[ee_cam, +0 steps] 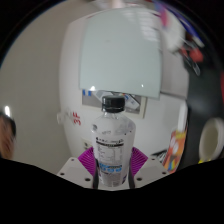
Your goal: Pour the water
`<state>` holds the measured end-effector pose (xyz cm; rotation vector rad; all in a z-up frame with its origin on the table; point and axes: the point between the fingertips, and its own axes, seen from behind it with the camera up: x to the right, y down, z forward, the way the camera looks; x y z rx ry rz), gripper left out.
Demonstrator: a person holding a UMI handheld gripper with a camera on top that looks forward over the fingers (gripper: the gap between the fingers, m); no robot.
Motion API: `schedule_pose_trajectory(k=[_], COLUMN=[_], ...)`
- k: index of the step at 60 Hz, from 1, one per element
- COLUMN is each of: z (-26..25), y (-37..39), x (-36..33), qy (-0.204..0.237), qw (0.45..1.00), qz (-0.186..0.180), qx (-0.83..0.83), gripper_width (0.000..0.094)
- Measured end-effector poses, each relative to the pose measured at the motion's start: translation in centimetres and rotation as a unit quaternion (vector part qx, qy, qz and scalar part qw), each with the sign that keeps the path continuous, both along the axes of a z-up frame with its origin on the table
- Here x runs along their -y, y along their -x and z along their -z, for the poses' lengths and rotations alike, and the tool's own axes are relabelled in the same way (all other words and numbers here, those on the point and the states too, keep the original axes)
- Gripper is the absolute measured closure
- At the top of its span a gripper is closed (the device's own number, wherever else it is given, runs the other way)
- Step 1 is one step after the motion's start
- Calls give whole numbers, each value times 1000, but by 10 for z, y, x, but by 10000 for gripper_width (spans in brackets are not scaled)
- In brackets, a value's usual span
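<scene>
My fingers (pixel 112 166) are clamped on an upright, black-capped water bottle (pixel 112 140), the white table (pixel 62 125) stretching open to its far edge.

Looks like an office or meeting room, maybe a lab workspace. Main clue: a big whiteboard (pixel 120 55) with a pale frame mounted on a plain light wall (pixel 40 70). Small red marks (pixel 73 118) on the wall near the board's lower corner, unreadable. Colourful clutter (pixel 178 30) beside the board's far upper side, too blurred to identify. A round pale object (pixel 210 140) at the side, unclear what. No kitchen or home furnishings visible.
</scene>
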<state>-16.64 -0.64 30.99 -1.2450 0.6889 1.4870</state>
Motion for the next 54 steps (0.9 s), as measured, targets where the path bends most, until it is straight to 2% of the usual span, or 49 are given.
schedule_pose_trajectory(k=[4, 9, 13, 19, 27, 39, 45, 46, 48, 54], z=[-18, -34, -27, 3, 88, 214, 251, 257, 253, 253], y=[-23, -66, -97, -144, -194, -226, -235, -235, -236, -235], x=[-2, -1, -12, -19, -25, -24, -26, -26, -30, -25], qy=[-27, -50, -50, -27, 43, 112, 126, 129, 117, 119], qw=[990, 947, 898, 835, 766, 718, 716, 716, 718, 715], qz=[41, 110, 152, 186, 187, 144, 130, 128, 140, 141], qx=[133, 299, 409, 518, 614, 671, 675, 675, 672, 675], gripper_width=[548, 546, 545, 544, 548, 546, 545, 505, 541, 518])
